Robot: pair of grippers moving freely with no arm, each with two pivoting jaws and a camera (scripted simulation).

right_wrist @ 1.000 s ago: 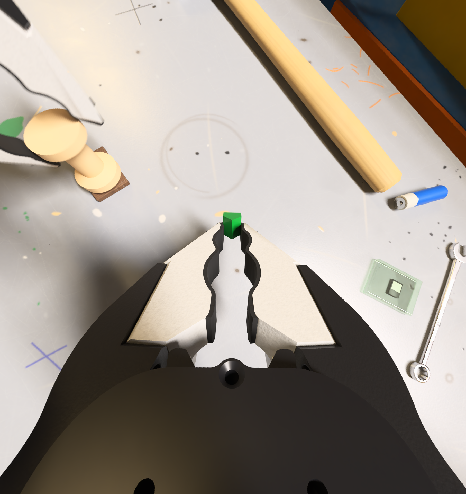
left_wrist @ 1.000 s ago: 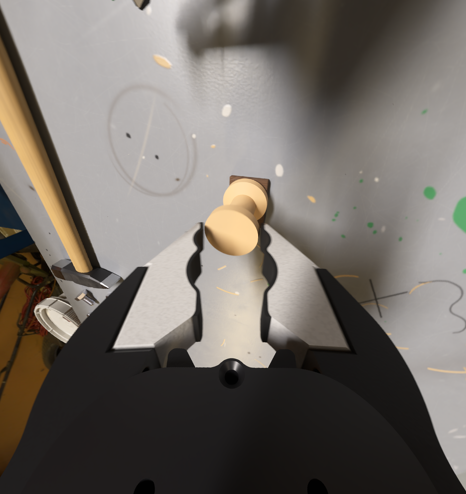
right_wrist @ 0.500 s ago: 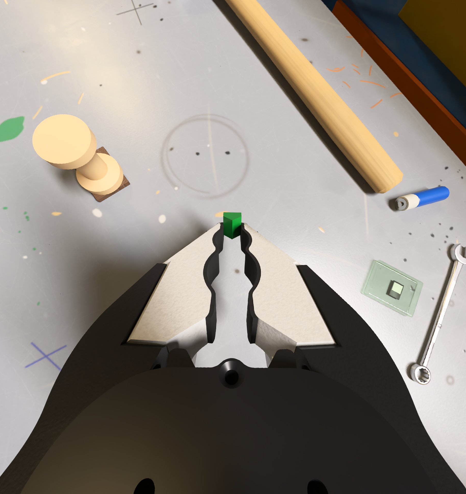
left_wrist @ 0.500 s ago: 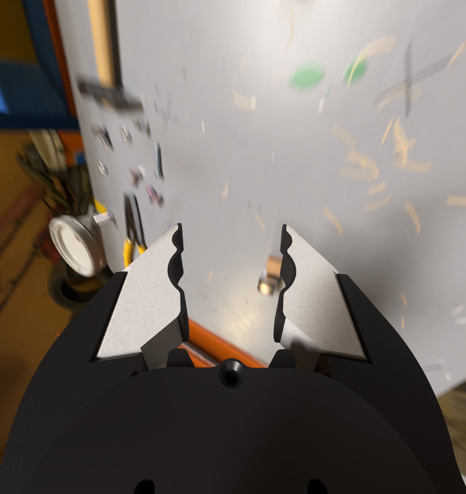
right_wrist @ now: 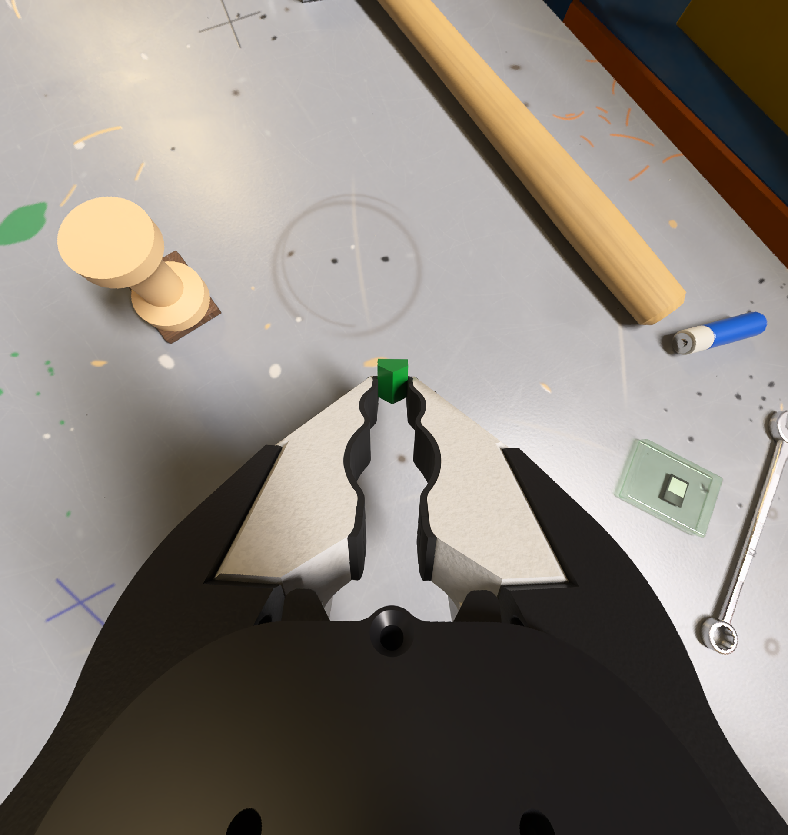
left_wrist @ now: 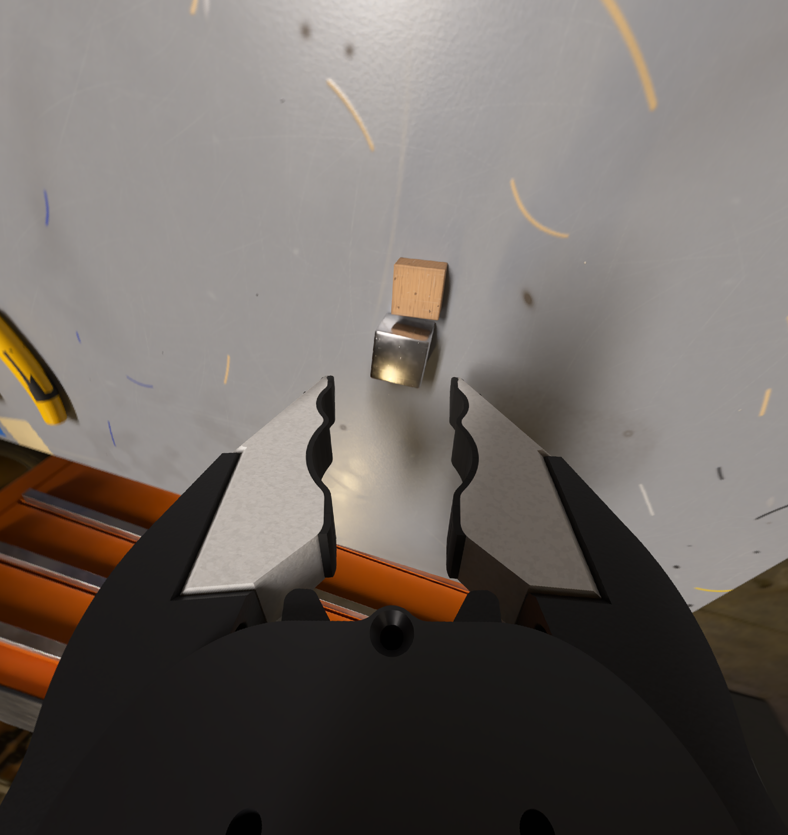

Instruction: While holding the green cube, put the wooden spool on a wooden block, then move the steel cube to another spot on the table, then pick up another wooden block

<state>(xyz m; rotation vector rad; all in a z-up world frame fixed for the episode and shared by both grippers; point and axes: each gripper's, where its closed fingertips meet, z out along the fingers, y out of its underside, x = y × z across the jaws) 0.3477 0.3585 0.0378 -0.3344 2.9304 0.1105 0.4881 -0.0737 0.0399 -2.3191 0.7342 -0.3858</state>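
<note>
Swinging away from the wooden spool within the last second, the left gripper now points at the steel cube, its fingers spread wide and empty, with the cube lying just beyond the tips and roughly centred on the gap. A second ago those fingers bracketed the spool; now the spool stands upright and alone on the dark wooden block, toward the left of the right wrist view and well clear of the bench's red-trimmed edge, so the first step looks done and the second is beginning. The steel cube sits on the grey table not far in from the orange-railed near edge, touching or almost touching a lighter wooden block directly behind it. That closeness is the concern: closing on the cube could nudge the block, which is probably the one to be picked up last. The right gripper has not shifted, its tips pinched on the small green cube, held above the table near a drawn circle.
</note>
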